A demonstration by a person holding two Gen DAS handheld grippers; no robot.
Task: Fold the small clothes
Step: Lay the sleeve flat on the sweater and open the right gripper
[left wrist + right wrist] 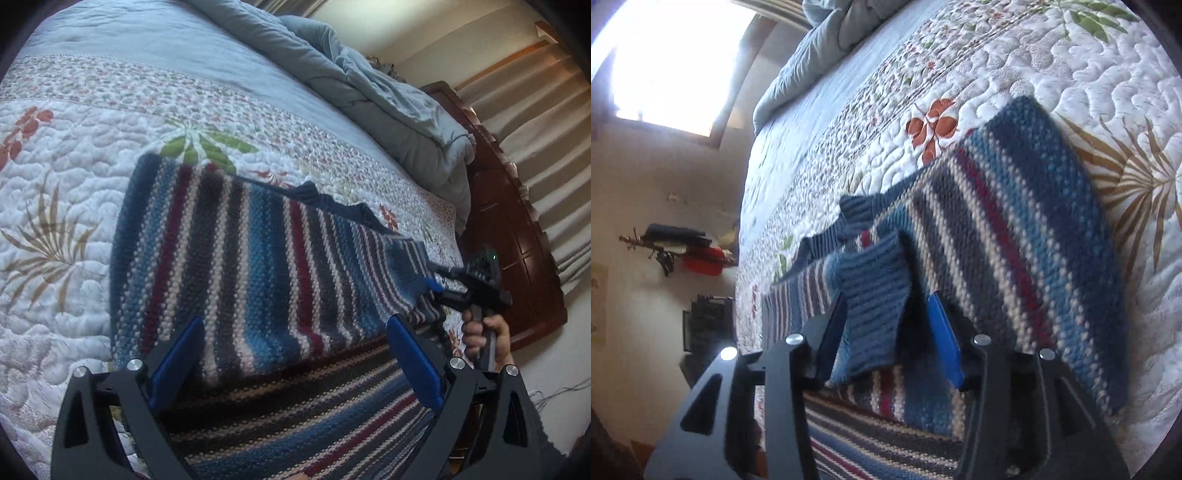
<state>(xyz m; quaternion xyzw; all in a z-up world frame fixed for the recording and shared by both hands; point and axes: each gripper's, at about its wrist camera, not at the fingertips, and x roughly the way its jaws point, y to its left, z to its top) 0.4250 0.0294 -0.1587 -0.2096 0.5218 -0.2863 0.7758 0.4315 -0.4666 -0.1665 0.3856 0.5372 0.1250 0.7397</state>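
A striped knitted sweater (258,258) in blue, grey, white and dark red lies flat on the quilted bed. My left gripper (295,354) is open just above its near part, with the fabric showing between the blue pads. My right gripper (886,325) is partly open, and a ribbed blue cuff (875,306) sits between its pads; it also shows in the left wrist view (443,284) at the sweater's right edge, held by a hand. The sweater body (1015,240) spreads to the right in the right wrist view.
The floral quilt (74,184) covers the bed. A bunched grey-blue duvet (351,74) lies at the far side. A dark wooden headboard (509,240) and curtains (546,129) stand to the right. A bright window (672,62) and a wall shelf (687,247) appear in the right wrist view.
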